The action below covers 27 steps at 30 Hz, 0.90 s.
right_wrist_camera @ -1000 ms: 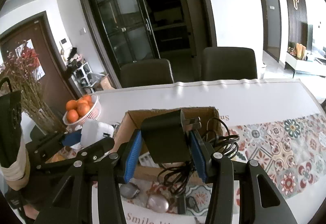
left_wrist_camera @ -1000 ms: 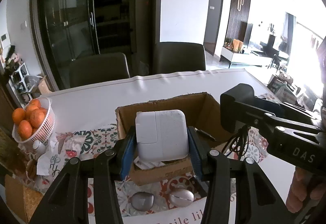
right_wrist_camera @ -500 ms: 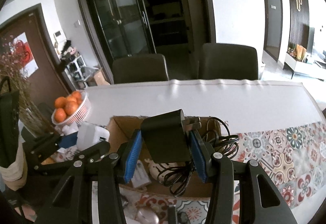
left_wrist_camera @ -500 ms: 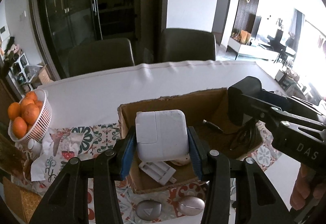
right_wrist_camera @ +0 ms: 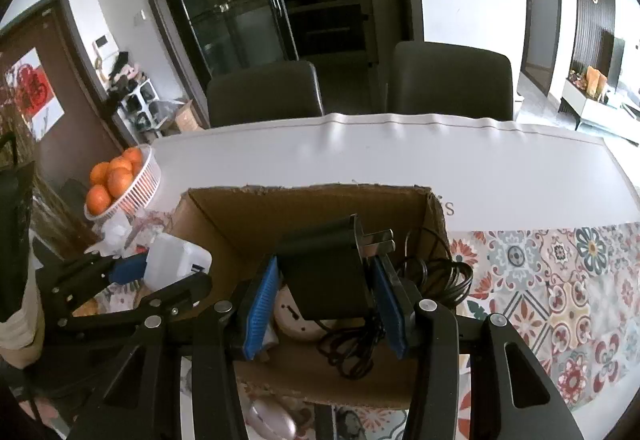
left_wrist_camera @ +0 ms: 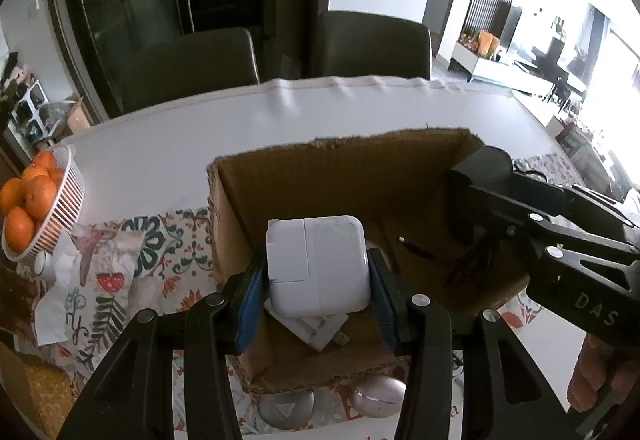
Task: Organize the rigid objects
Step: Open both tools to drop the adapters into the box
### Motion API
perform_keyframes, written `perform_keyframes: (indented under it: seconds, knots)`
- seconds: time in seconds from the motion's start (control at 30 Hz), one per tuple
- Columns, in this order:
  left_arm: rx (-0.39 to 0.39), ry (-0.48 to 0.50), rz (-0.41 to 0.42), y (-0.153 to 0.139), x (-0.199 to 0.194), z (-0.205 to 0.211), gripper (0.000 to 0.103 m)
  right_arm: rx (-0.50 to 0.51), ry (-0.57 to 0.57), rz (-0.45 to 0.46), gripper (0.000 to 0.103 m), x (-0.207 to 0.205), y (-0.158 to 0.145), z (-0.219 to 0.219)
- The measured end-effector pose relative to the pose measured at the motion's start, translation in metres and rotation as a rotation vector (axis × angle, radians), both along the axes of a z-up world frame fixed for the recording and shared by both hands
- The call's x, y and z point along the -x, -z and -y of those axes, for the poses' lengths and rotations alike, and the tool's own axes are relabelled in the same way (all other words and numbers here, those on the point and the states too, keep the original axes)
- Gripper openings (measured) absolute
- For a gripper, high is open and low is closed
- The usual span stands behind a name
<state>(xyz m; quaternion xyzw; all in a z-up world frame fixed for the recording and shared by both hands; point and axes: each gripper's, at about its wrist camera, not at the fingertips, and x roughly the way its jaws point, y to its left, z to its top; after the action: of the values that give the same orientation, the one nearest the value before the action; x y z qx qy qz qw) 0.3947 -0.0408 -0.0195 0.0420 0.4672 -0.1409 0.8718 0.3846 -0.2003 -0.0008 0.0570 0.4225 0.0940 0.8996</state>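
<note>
**Two chargers held over a cardboard box**

The left gripper point(left_wrist_camera: 318, 298) pinches a white power adapter point(left_wrist_camera: 317, 264) between its blue pads, holding it level above the near-left part of an open cardboard box point(left_wrist_camera: 340, 168). A flat white item point(left_wrist_camera: 316, 328) lies on the box floor beneath it. The right gripper point(right_wrist_camera: 326, 304) reaches in from the right, its jaws clamped on a black plug-in charger point(right_wrist_camera: 326, 276) with prongs pointing right and its black cord point(right_wrist_camera: 436, 276) dangling in loops into the box. Both tools angle downward over the box, side by side. A white basket of oranges point(left_wrist_camera: 36, 200) stands well to the left on the table point(left_wrist_camera: 160, 148); two silvery oval objects point(left_wrist_camera: 376, 396) lie just in front of the box.
</note>
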Motion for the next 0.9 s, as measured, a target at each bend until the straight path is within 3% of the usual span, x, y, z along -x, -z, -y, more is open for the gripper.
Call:
perform_keyframes:
  seconds: [0.13, 0.23, 0.53, 0.9]
  knots:
    - [0.001, -0.007, -0.018, 0.004, 0.001, 0.0, 0.047, -0.004, -0.011, -0.019, 0.05, -0.001, 0.003, -0.001]
    - [0.003, -0.013, 0.0, -0.001, 0.004, -0.001, 0.059, -0.031, -0.019, -0.042, 0.051, -0.001, 0.005, 0.0]
    - [-0.011, -0.056, 0.099, -0.025, 0.03, -0.009, 0.059, -0.013, 0.005, 0.014, 0.052, 0.018, -0.011, -0.002]
    - [0.01, -0.04, 0.146, -0.039, 0.068, -0.01, 0.059, 0.03, 0.045, 0.082, 0.052, 0.061, -0.03, -0.002]
